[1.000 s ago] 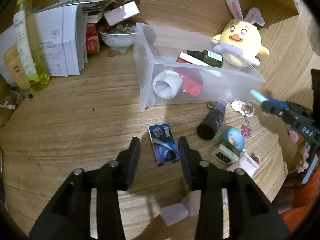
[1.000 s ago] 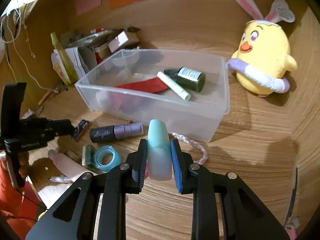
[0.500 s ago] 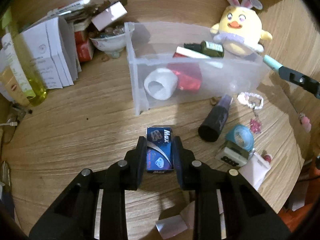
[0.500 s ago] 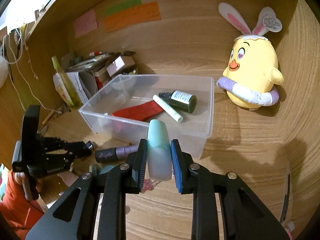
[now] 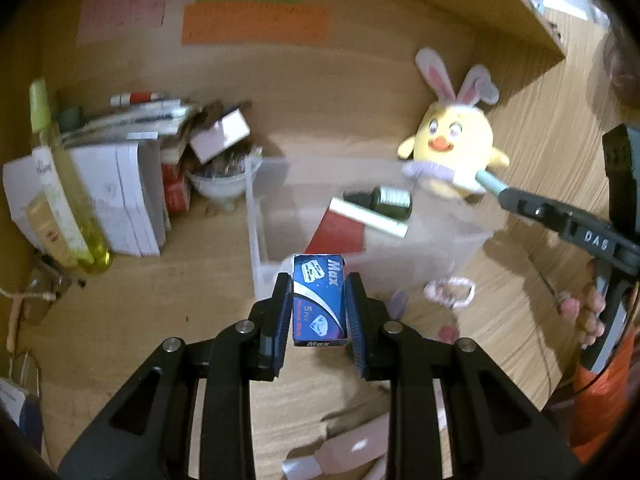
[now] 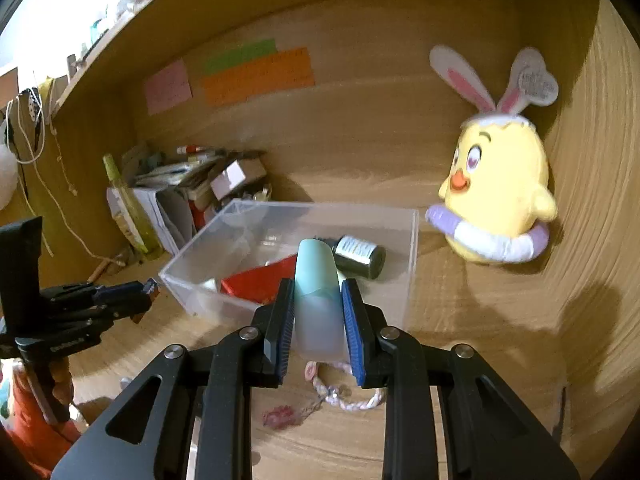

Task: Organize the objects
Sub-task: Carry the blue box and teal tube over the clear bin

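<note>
Wooden desk (image 5: 120,312); blue box (image 5: 319,300) between left claw (image 5: 319,312) fingers.

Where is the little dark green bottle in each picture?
Left wrist view: the dark green bottle lies inside the clear bin, right of center.
Right wrist view: the bottle lies in the bin, just right of the held mint tube.
Shared landmark: yellow chick plush.

Open bin top, crowded edges
The clear bin (image 6: 408,264) is open above; a dark bottle (image 6: 360,256) and red packet (image 6: 260,284) cover its floor. A plush chick (image 6: 496,200) stands right of it, a book stack (image 5: 120,196) left, a beaded loop (image 6: 348,396) on bare wood in front
</note>
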Action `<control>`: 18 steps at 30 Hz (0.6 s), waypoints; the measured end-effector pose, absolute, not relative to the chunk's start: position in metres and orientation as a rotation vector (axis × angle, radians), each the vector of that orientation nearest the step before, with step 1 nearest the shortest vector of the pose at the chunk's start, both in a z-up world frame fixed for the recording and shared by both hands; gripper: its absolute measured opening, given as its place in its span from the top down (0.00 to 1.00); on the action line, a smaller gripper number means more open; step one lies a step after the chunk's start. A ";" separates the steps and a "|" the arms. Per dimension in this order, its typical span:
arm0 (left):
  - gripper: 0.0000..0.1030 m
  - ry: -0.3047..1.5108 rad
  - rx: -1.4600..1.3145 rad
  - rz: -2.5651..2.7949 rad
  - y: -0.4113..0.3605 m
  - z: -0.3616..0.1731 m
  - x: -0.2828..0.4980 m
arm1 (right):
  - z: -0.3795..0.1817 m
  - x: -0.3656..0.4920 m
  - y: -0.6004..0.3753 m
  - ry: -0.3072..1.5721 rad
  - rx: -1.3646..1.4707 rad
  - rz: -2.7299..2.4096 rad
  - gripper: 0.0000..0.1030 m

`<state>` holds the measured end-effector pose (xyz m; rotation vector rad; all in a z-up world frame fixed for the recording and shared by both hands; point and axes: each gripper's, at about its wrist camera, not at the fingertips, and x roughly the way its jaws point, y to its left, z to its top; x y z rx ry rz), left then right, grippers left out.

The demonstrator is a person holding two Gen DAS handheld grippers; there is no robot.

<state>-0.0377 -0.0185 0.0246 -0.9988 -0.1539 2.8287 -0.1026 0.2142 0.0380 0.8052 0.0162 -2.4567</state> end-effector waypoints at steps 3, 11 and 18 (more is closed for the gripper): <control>0.74 -0.167 -0.962 2.831 -0.017 0.034 -0.044 | 0.044 -0.106 0.214 0.020 0.781 -2.465 0.79; 0.74 -0.196 -0.932 2.848 -0.017 0.043 -0.068 | 0.046 -0.124 0.205 0.038 0.776 -2.461 0.79; 0.74 -0.200 -0.954 2.842 -0.015 0.041 -0.088 | 0.043 -0.145 0.191 0.064 0.794 -2.448 0.79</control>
